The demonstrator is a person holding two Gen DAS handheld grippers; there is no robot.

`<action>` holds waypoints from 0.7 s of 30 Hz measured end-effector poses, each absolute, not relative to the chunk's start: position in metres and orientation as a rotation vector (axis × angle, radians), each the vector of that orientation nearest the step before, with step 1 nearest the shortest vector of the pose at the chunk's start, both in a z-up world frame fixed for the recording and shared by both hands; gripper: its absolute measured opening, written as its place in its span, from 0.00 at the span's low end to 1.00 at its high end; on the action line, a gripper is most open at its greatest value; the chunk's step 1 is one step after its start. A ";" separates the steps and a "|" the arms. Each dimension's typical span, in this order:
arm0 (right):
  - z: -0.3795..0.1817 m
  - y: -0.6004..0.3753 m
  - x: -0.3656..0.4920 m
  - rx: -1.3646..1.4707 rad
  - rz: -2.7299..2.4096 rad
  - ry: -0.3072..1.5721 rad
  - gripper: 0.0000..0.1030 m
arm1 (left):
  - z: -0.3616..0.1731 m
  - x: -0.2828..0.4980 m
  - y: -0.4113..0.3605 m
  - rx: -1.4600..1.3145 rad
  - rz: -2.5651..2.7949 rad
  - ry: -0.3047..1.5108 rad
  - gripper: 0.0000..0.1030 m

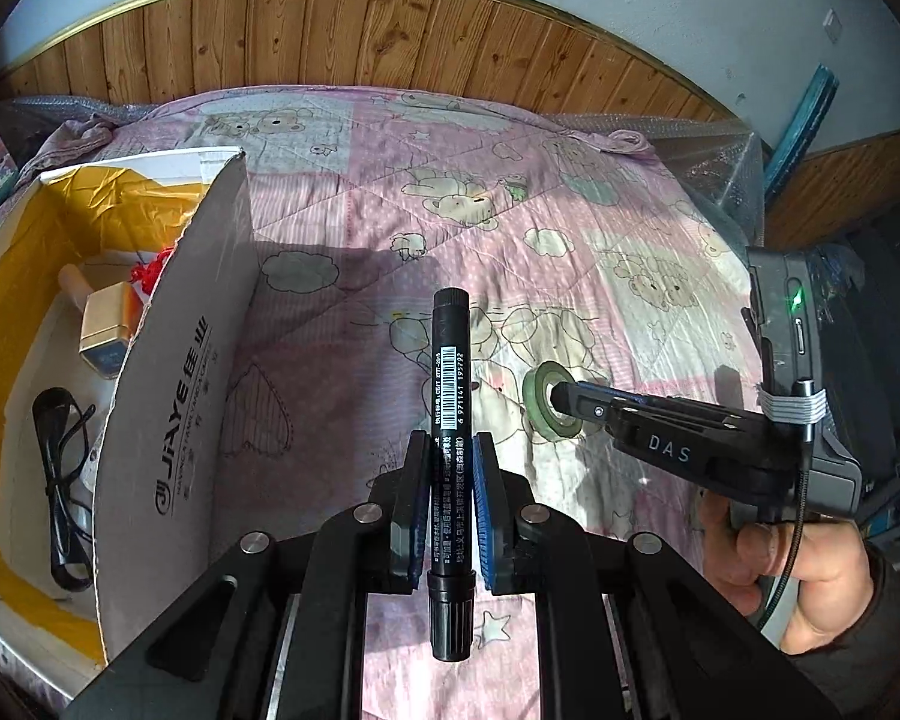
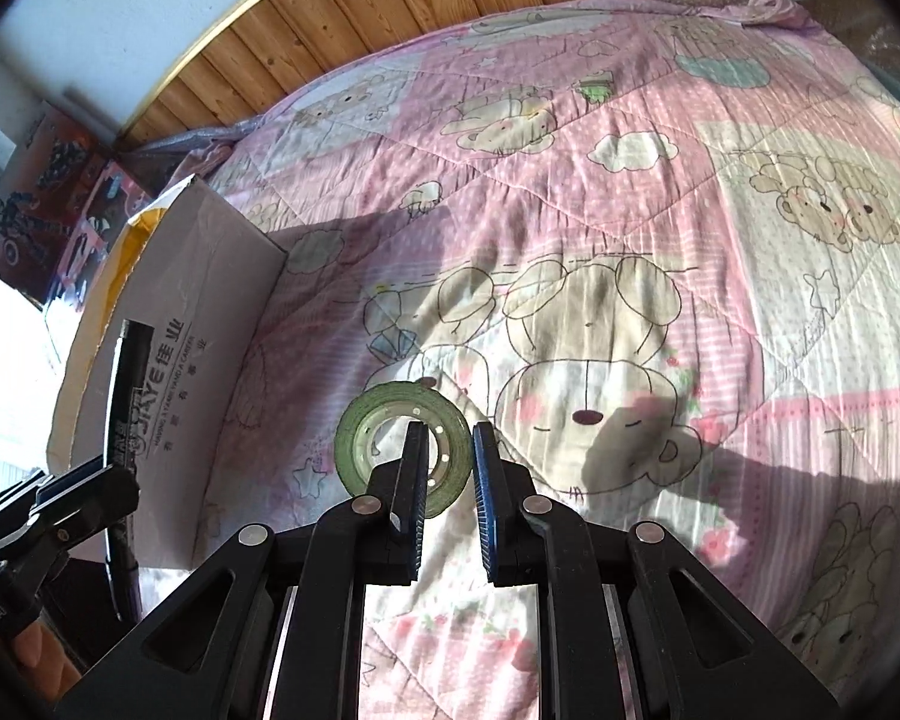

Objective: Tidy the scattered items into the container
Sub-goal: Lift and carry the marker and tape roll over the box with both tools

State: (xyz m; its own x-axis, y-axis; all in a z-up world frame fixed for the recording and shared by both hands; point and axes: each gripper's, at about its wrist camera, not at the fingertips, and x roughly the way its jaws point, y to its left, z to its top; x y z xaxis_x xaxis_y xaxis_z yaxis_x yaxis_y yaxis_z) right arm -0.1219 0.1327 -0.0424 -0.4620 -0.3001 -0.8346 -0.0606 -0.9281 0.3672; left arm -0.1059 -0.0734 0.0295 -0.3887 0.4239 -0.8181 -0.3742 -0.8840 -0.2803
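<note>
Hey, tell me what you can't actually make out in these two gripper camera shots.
- Left wrist view: the cardboard box near wall hides part of its contents; only a black cable, a gold-capped item and something red show.
- Left wrist view: the black marker label print is too small to read.
- Right wrist view: the left finger covers part of the green tape roll; contact is unclear.
- Right wrist view: the box interior is hidden.

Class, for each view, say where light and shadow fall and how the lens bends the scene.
Left wrist: the box shades the quilt beside it; wall panelling bows into an arc. Right wrist: sun glares at the left edge; a dark shadow crosses the quilt lower right; the rim curves.
</note>
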 end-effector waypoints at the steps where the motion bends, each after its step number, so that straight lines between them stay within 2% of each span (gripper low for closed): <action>1: -0.039 0.131 -0.118 1.539 -2.525 -0.526 0.14 | 0.032 -0.101 -0.078 -1.357 2.280 -0.081 0.14; 9: -0.018 0.110 -0.086 1.500 -2.536 -0.574 0.15 | 0.046 -0.078 -0.117 -1.322 2.291 -0.195 0.14; 21: 0.021 0.058 -0.058 1.424 -2.535 -0.549 0.15 | 0.070 -0.067 -0.153 -1.257 2.409 -0.196 0.14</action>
State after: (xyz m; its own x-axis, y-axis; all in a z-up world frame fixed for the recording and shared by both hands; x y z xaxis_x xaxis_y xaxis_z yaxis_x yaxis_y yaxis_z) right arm -0.0577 0.0583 0.0205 -0.5242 -0.3326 -0.7839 -0.0217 -0.9150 0.4028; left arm -0.0675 -0.1530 0.0702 -0.5067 0.4215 -0.7520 -0.2947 -0.9045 -0.3083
